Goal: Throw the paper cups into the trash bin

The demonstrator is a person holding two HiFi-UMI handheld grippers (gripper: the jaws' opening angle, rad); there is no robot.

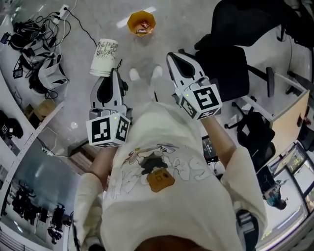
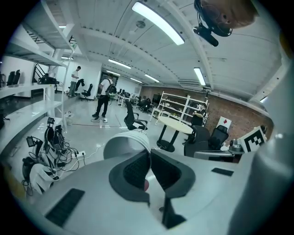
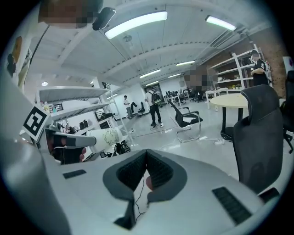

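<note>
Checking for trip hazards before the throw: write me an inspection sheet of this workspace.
Surface: grey polished floor, glossy.
Job's things: paper cup pinched in the left gripper; orange bin on the floor ahead.
Clutter: black office chair at right.
Grippers: left fingers shut on the cup's edge; right gripper shut, empty.
Cables: tangle with a power strip, far left.
Surroundings: open office, round table, people standing far off.
</note>
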